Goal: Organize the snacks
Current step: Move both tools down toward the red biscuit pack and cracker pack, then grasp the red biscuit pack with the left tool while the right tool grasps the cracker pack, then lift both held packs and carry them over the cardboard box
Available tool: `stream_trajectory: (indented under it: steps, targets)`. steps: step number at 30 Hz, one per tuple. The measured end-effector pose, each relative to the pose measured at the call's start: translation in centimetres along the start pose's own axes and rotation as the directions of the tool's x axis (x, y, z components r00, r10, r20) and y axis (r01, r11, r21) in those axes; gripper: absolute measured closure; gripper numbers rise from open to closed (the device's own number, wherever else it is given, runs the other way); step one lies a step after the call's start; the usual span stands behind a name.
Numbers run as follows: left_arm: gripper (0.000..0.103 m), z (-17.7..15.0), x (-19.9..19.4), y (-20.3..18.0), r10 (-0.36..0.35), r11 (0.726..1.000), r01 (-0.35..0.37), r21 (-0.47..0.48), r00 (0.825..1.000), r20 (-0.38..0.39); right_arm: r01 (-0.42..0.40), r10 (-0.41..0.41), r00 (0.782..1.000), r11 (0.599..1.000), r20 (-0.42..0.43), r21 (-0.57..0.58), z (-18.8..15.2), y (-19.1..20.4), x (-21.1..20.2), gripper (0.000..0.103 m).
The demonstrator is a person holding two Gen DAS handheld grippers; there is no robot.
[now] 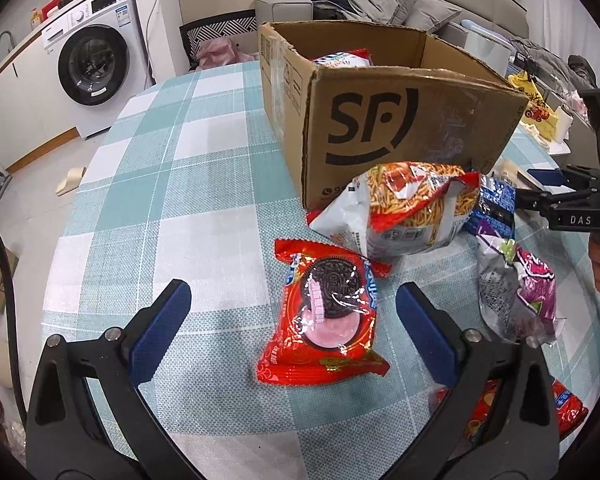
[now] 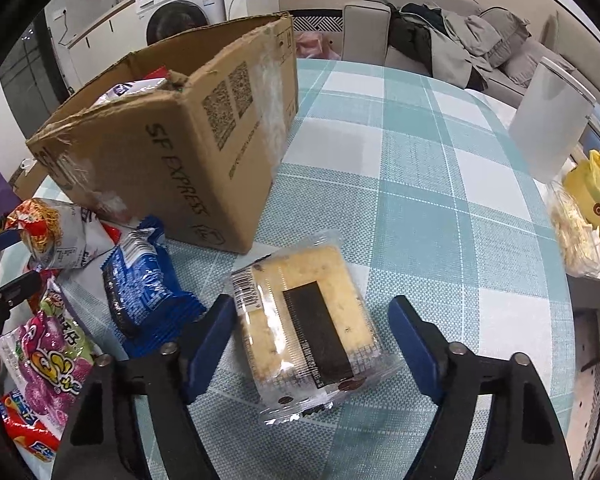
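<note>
Both claws are held wide open and empty. The left gripper (image 1: 292,320) is framed around the red cookie pack (image 1: 324,320) lying flat on the table (image 1: 148,184); the right gripper (image 2: 312,340) is framed around the clear cake pack (image 2: 312,328). The box (image 1: 380,120), already holding snacks, stands just beyond. Each pack is best straddled across its narrow width, lowered onto squarely, and squeezed gently so nothing is crushed.

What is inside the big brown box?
In the box, one snack bag with red and white on it peeks over the rim. The walls cover everything lower down, so what else is inside cannot be seen.
</note>
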State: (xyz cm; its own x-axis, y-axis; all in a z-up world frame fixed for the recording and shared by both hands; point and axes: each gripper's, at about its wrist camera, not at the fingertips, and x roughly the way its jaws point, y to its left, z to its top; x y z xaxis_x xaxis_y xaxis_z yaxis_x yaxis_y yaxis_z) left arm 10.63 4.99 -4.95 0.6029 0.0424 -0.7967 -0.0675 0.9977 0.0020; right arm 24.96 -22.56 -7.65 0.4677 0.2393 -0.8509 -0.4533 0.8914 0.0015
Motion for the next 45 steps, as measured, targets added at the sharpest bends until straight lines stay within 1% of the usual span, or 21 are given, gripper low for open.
stream_trajectory:
  steps: [2, 5, 8, 10, 17, 18, 20, 22, 24, 29, 39, 42, 45]
  targets:
    - [0.001, 0.0, 0.0, -0.1, 0.001, 1.000, -0.001, 0.007, 1.000, -0.002, -0.012, 0.012, 1.000, 1.000, 0.003, -0.012, -0.1, 0.2, -0.2, 0.036]
    - [0.001, -0.2, 0.0, -0.4, -0.002, 1.000, 0.002, 0.018, 1.000, -0.007, -0.034, 0.034, 0.999, 0.999, 0.009, -0.030, -0.1, 0.6, -0.4, 0.044]
    - [0.001, -0.3, 0.1, -0.6, 0.005, 0.999, -0.004, 0.035, 1.000, -0.013, -0.057, 0.058, 0.998, 0.997, 0.017, -0.050, -0.3, 0.9, -0.6, 0.044]
    - [0.001, -0.5, 0.1, -0.9, 0.004, 0.999, -0.003, 0.048, 1.000, -0.020, -0.056, 0.057, 0.998, 0.997, 0.024, -0.055, -0.4, 1.1, -0.8, 0.044]
    - [0.002, -0.7, 0.4, -1.2, -0.008, 0.998, 0.011, 0.066, 0.999, -0.041, -0.067, 0.067, 0.995, 0.998, 0.076, -0.006, 0.0, 0.3, -2.3, 0.044]
    - [0.006, -0.7, 0.5, -1.1, -0.016, 0.998, 0.019, 0.065, 0.999, -0.043, -0.068, 0.068, 0.994, 0.998, 0.083, -0.002, 0.1, 0.2, -2.5, 0.044]
    - [0.018, -0.8, 0.5, -1.2, -0.033, 0.997, 0.036, 0.070, 0.998, -0.045, -0.070, 0.069, 0.993, 0.997, 0.100, 0.010, 0.2, 0.0, -3.0, 0.044]
    - [0.048, -0.9, 0.5, -1.4, -0.051, 0.995, 0.055, 0.083, 0.997, -0.049, -0.073, 0.072, 0.991, 0.997, 0.115, 0.012, 0.1, 0.0, -3.6, 0.044]
    - [0.061, -1.1, 0.5, -1.4, -0.092, 0.992, 0.096, 0.080, 0.995, -0.048, -0.078, 0.076, 0.989, 0.997, 0.126, 0.009, 0.1, 0.1, -4.1, 0.044]
    - [0.062, -0.9, -0.3, -1.0, -0.139, 0.988, 0.140, 0.060, 0.990, -0.027, -0.088, 0.087, 0.984, 0.996, 0.155, -0.002, 0.0, 0.3, -5.3, 0.044]
    - [0.062, -0.1, -3.2, -0.4, -0.159, 0.987, 0.157, 0.042, 0.986, 0.052, -0.114, 0.115, 0.972, 0.993, 0.203, -0.015, 0.2, 0.8, -7.0, 0.044]
    - [0.062, 0.2, -4.5, -0.2, -0.165, 0.986, 0.162, 0.038, 0.982, 0.091, -0.125, 0.126, 0.966, 0.992, 0.224, -0.019, 0.3, 0.9, -7.6, 0.044]
    - [0.062, 0.6, -5.4, 0.0, -0.170, 0.985, 0.168, 0.028, 0.977, 0.125, -0.150, 0.150, 0.956, 0.988, 0.252, -0.023, 0.3, 1.1, -8.4, 0.044]
